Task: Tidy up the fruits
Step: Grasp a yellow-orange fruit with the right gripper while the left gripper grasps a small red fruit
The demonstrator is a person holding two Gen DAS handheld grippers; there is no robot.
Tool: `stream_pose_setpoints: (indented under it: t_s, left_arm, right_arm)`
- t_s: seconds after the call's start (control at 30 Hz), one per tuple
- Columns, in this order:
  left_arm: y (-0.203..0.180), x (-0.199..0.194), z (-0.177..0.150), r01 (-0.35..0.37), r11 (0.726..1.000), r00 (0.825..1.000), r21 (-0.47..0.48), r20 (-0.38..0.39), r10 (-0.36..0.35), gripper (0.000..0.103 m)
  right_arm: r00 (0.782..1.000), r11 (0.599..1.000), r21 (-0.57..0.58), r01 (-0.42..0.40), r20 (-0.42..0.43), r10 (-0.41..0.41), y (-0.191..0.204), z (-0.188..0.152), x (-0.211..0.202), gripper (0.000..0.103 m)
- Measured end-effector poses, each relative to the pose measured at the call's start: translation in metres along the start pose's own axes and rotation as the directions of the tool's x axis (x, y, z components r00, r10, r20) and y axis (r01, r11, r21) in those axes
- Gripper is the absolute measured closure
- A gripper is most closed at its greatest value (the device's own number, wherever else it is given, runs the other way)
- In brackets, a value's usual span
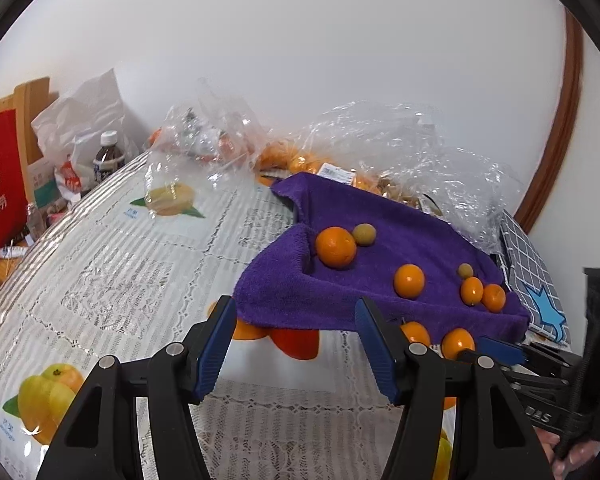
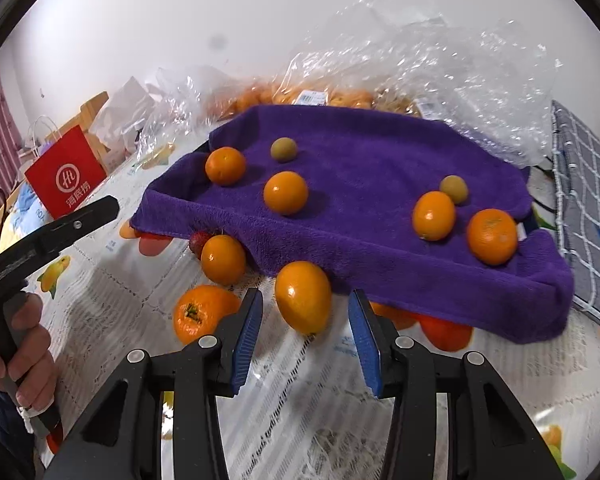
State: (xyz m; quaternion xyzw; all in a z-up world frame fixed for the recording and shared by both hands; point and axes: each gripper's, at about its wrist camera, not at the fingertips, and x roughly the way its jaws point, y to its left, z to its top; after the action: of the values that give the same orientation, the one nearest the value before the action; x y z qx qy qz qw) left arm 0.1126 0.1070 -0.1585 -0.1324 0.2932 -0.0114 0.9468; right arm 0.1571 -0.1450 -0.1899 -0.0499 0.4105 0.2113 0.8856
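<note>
A purple towel [image 2: 364, 184] lies over a raised tray and holds several oranges [image 2: 286, 193] and two small green-brown fruits [image 2: 283, 149]. More oranges lie on the table at its front edge. My right gripper [image 2: 305, 304] is open, its blue pads on either side of an oval orange [image 2: 303, 297], apart from it. Another orange [image 2: 198, 312] with a stem lies just left. My left gripper [image 1: 296, 316] is open and empty, in front of the towel [image 1: 380, 264] near an orange and a red fruit [image 1: 296, 342] under its edge.
Clear plastic bags of fruit [image 2: 420, 64] stand behind the towel. A red paper bag [image 2: 66, 178], a bottle [image 1: 108, 156] and white bags crowd the far left. A grey checked cloth [image 2: 584, 200] lies at right. The table has a lace-patterned cover [image 1: 120, 272].
</note>
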Motion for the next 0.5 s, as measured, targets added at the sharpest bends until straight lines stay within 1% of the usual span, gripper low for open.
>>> stream_pose_setpoints:
  t_s: [0.07,0.1,0.17,0.2,0.27,0.33,0.43,0.5]
  left_arm:
    - [-0.004,0.0,-0.001,0.004,1.0,1.0,0.019,-0.003,-0.004,0.044]
    - [-0.005,0.0,-0.001,0.01,1.0,1.0,0.025,-0.008,-0.009,0.044]
    - [-0.008,0.001,-0.001,0.015,0.999,1.0,0.033,-0.013,-0.015,0.044]
    - [-0.008,0.0,-0.002,0.02,0.999,1.0,0.036,-0.011,-0.019,0.044]
    - [-0.008,0.001,-0.002,0.028,0.999,1.0,0.036,-0.014,-0.028,0.044]
    - [-0.007,0.003,-0.002,0.039,0.999,0.999,0.028,-0.028,-0.039,0.044]
    - [-0.009,0.005,-0.003,0.065,0.997,0.997,0.031,-0.044,-0.064,0.044]
    - [-0.015,0.003,-0.004,0.081,0.995,0.996,0.056,-0.045,-0.079,0.044]
  right_arm:
    - [1.0,1.0,-0.003,-0.002,-0.024,0.002,0.0,0.002,0.008,0.058]
    - [0.999,1.0,-0.009,-0.006,-0.041,0.006,0.001,0.003,0.012,0.06]
    - [0.999,1.0,-0.013,0.0,-0.037,-0.001,0.001,0.005,0.015,0.061]
    - [0.999,1.0,-0.012,-0.004,-0.037,0.003,0.001,0.006,0.016,0.066]
    - [0.999,1.0,0.015,-0.021,-0.044,0.022,-0.004,0.006,0.019,0.071]
    - [0.999,0.999,0.036,-0.034,-0.036,0.035,-0.007,0.005,0.018,0.071]
    - [1.0,0.999,0.044,-0.009,-0.011,0.01,-0.01,0.003,0.011,0.071]
    - [1.0,0.999,0.041,0.013,0.022,-0.014,-0.013,0.001,-0.001,0.071]
